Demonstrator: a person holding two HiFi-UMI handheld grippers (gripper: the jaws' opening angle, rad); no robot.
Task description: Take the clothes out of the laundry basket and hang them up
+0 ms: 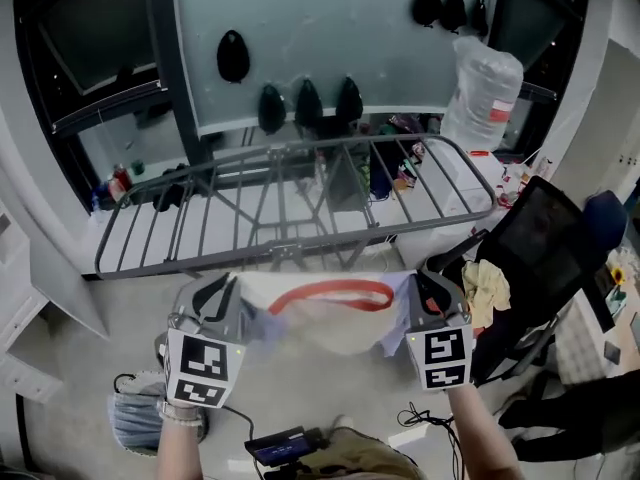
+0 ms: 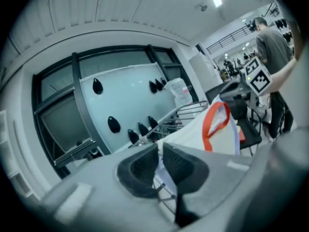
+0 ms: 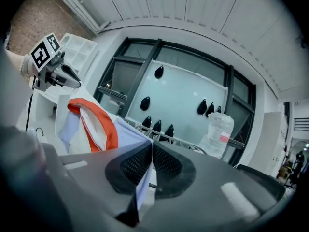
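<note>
Head view, tools [image 1: 230, 300] [image 1: 432, 288] outstretched level, pinching shirt [image 1: 335, 326]

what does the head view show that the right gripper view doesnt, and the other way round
Head view only: the floor with a grey basket, and the marker cube on the right gripper. Right gripper view only: the ceiling, and its fingers shut on a pale edge of the garment. Both: that orange-collared garment, stretched across to the left gripper, and the drying rack.
</note>
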